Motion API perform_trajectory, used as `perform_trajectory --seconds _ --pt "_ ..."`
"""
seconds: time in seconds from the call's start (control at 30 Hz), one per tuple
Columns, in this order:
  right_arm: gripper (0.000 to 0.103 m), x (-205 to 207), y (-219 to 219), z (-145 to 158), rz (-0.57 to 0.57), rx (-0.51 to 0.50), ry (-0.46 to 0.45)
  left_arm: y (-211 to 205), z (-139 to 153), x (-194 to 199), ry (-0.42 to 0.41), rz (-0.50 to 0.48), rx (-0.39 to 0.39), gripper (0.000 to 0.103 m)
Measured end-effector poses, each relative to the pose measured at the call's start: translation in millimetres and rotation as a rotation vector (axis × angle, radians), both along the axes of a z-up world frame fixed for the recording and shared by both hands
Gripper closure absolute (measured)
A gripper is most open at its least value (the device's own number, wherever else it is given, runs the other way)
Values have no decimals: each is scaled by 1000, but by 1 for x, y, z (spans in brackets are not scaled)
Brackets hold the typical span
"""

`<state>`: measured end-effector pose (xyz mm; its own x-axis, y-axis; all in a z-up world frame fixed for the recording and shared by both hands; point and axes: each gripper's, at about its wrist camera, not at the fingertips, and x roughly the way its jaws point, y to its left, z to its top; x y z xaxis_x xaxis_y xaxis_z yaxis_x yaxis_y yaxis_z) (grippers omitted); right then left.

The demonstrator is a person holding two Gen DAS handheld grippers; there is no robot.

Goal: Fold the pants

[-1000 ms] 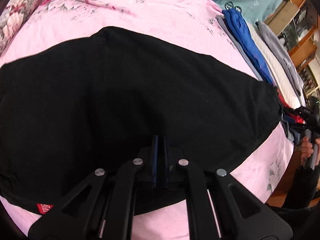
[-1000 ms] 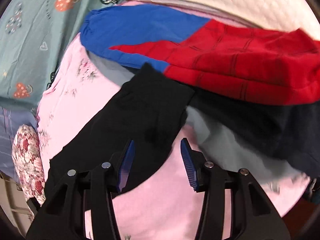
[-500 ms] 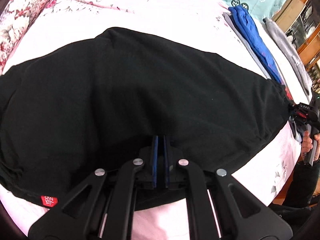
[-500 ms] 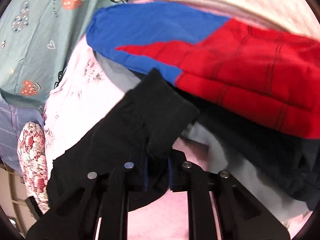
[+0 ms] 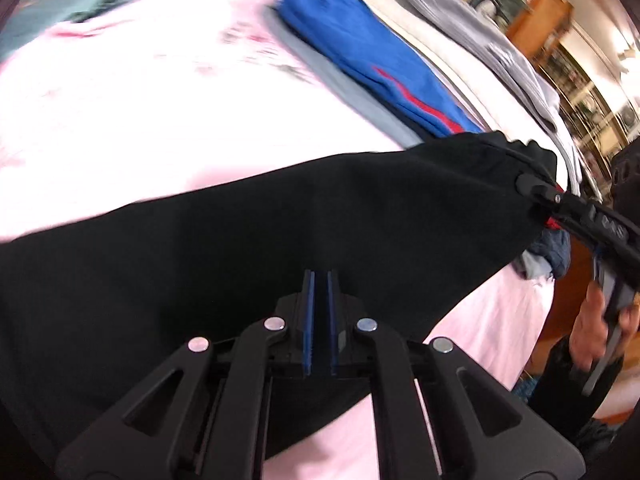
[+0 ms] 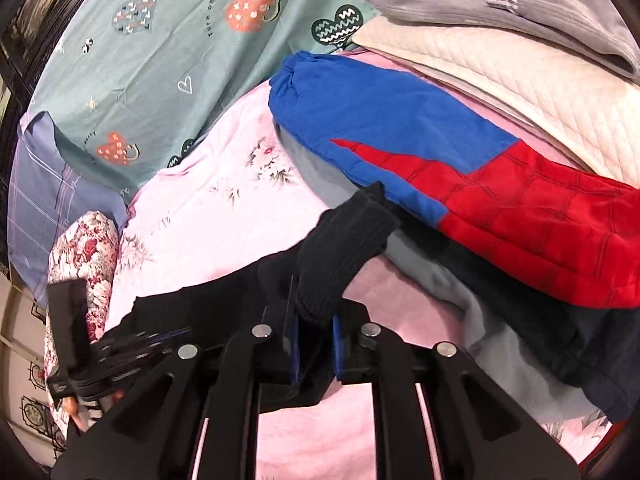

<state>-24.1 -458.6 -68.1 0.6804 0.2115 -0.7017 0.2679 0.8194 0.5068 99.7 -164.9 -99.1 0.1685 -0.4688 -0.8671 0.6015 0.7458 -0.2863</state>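
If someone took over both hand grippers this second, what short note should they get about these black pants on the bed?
Left gripper: shut on the black pants along their near edge.
Right gripper: jaws just closed, shut on the ribbed cuff.
Pants: stretched between both grippers over the pink sheet, beside the stack of other clothes.
Done: both ends gripped.
Left: probably carry one end over the other, lay it flat, release.

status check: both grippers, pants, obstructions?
Left gripper shut on black pants. Right gripper has just closed on the ribbed cuff. Clothes pile beside the cuff.
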Motion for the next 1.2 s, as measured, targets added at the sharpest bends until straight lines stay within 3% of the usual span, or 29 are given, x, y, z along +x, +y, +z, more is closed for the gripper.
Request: perform_trajectory --seconds 0.17,0.27,0.37,0.53,0.6,0.73,0.83,0.9,1.03,1.1,1.2 --pt "90 4 5 2 26 3 -8 -43 -30 3 37 -46 69 98" --pt "90 10 10 3 40 3 -5 -49 -36 -12 -35 -74 105 98" --pt "90 15 19 11 67 1 -15 -41 -29 -17 -4 -65 67 98" --pt "90 22 58 38 146 -53 -50 38 13 -23 -90 54 -41 98" --pt "90 28 80 43 186 -74 -52 100 26 -23 -136 176 -71 95" --pt "91 47 145 47 318 -118 -48 215 35 -29 -208 446 -28 93" --pt "91 64 200 45 418 -159 -37 286 26 -28 -200 616 14 91" --pt "91 76 248 33 495 -225 -14 315 14 -26 -156 649 7 91" --pt "91 89 333 -22 651 -303 114 331 -14 -18 -82 653 -27 91" --pt "91 90 355 -40 673 -355 149 334 -29 -17 -45 647 -35 91" --pt "91 90 364 -45 660 -387 147 335 -33 -21 -79 631 -44 88"
